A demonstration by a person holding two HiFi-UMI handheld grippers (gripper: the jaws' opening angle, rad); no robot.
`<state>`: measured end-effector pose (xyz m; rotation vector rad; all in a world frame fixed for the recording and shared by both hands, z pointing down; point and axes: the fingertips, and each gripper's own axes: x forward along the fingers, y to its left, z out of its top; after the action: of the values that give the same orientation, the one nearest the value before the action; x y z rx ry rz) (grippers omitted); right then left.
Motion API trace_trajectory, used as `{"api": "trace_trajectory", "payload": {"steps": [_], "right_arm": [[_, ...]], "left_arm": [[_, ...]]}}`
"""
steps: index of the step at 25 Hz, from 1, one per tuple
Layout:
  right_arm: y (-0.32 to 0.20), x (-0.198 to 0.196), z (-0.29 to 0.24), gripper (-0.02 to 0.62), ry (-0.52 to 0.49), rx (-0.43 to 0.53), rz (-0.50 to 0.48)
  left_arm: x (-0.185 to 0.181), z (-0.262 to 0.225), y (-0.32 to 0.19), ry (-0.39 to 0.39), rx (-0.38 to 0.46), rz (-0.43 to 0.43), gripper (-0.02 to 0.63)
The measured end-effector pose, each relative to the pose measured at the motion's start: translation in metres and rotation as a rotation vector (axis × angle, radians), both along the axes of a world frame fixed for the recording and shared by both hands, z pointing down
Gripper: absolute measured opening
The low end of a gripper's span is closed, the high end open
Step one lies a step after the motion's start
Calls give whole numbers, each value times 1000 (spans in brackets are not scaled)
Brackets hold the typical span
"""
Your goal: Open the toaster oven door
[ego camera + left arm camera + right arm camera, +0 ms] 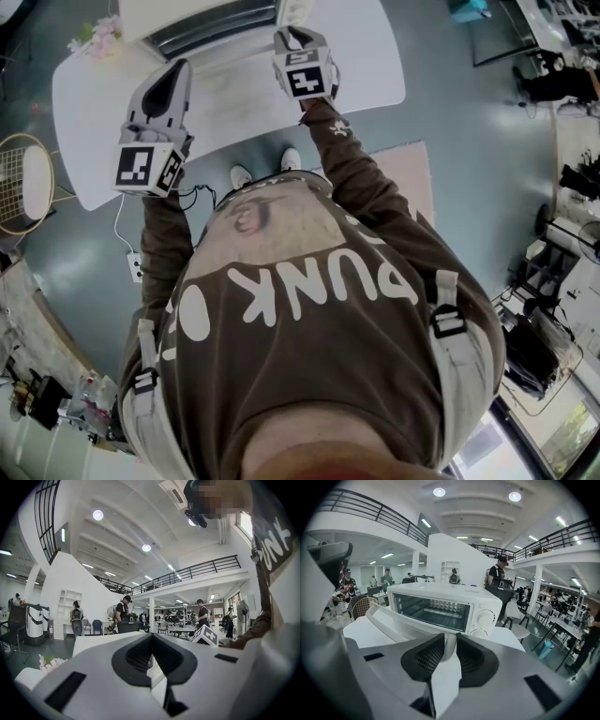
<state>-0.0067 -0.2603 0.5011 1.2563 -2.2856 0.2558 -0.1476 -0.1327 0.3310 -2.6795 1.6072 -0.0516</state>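
Clamping oven door [398,623], right claw [449,649]

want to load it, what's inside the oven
A bare wire rack shows inside the oven. The floor below it is covered by the lowered door.

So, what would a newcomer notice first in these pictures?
The white toaster oven stands on the white table with its door hanging open, and the right claw is shut on the door's edge. The left claw, shut and empty, points away into the big hall.
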Motion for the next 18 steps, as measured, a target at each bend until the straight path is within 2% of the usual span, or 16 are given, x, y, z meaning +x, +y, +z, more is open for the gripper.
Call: {"api": "trace_trajectory", "payload": {"steps": [18], "right_arm": [[38, 11, 28, 94, 43, 24, 0]], "left_arm": [[9, 5, -2, -2, -15, 18, 3]]}}
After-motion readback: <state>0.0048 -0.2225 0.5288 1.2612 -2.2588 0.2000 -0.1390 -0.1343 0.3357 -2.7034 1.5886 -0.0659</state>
